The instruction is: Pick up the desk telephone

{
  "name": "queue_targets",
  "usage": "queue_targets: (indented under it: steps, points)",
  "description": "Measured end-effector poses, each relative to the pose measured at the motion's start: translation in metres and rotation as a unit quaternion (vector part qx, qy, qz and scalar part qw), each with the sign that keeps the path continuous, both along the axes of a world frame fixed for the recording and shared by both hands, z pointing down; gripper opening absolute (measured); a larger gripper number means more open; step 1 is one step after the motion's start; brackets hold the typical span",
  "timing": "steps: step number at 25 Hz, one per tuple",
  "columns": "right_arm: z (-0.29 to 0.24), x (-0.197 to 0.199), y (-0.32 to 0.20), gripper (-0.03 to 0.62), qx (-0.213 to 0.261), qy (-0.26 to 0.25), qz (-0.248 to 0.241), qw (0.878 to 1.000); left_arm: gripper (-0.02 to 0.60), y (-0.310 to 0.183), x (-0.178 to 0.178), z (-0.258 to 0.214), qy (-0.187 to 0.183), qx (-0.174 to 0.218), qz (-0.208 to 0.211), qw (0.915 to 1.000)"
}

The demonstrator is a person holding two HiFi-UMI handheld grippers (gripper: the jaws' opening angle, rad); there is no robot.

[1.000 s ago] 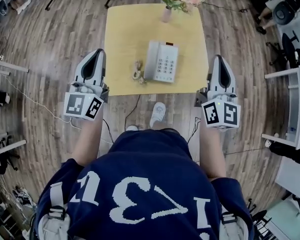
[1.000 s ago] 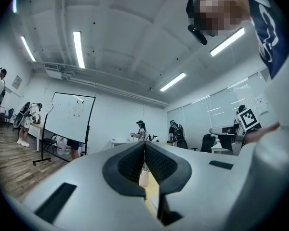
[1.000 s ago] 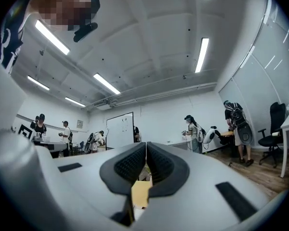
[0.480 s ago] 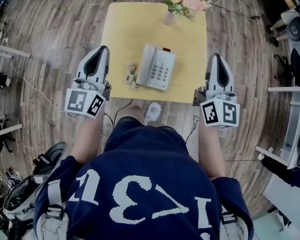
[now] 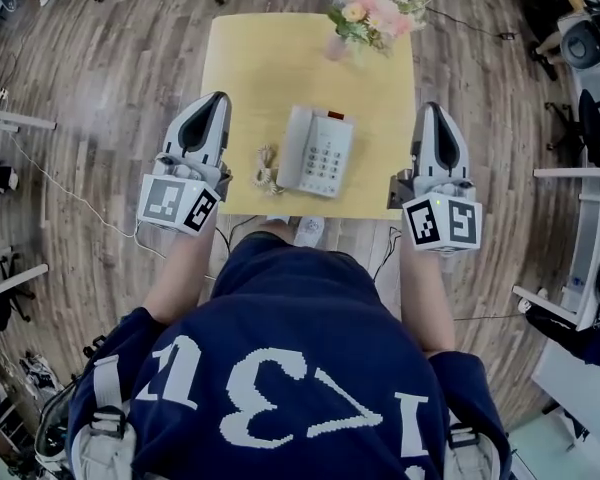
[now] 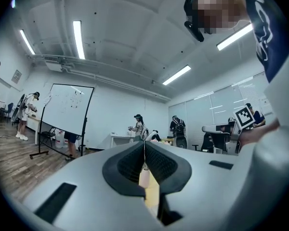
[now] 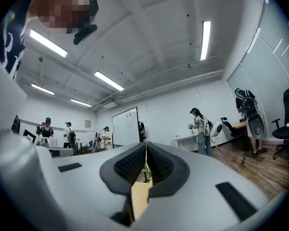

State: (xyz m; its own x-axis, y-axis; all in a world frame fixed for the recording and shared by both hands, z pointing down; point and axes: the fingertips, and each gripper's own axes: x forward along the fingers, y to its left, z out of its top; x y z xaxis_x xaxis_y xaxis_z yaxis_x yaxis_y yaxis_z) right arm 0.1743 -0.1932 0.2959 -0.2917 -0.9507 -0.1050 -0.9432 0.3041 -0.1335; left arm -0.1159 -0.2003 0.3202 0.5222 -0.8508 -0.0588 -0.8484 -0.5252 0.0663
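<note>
- On the left gripper [image 5: 216, 103] and right gripper [image 5: 435, 113], jaws are pressed together, nothing pinched.
- Between them, touched by neither, the phone [image 5: 315, 152] is laid flat on the worktop's [image 5: 270, 58] near half.
- Flowers [image 5: 370, 16] are placed at the far edge.

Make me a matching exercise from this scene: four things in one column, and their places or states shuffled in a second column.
Things:
1. desk telephone
2. vase of flowers
3. coiled cord
4. left gripper

Places or states:
A. at the far edge of the table
B. shut and empty, at the table's left side
C. lying just left of the telephone
D. on the table near its front edge, keypad up

Pairs: 1-D, 2-A, 3-C, 4-B
</note>
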Motion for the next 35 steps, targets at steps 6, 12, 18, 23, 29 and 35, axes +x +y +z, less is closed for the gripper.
queue_targets:
  steps: [6,12,18,23,29,35]
  points:
    - [-0.003,-0.013,-0.024,0.029,0.004,0.001,0.02,1.0,0.017,-0.03,0.011,0.005,-0.002,-0.001,0.054,0.9985]
    - [0.006,-0.019,-0.035,0.029,-0.007,-0.003,0.031,0.999,0.017,-0.048,0.015,0.008,-0.008,-0.006,0.081,0.9967]
    - [0.026,-0.013,-0.048,0.029,-0.036,-0.001,0.015,0.999,0.017,-0.052,0.019,0.018,-0.001,-0.024,0.064,0.9977]
    - [0.057,-0.01,-0.057,0.029,-0.082,-0.002,-0.006,0.997,0.017,-0.051,0.02,0.024,0.035,-0.012,0.102,0.9941]
    - [0.131,-0.019,-0.051,0.074,-0.19,-0.041,-0.075,0.978,0.029,-0.051,0.025,0.071,0.032,-0.072,0.111,0.9907]
    - [0.242,-0.054,-0.027,0.209,-0.346,-0.095,-0.146,0.922,0.163,-0.045,0.048,0.135,0.067,-0.179,0.15,0.9701]
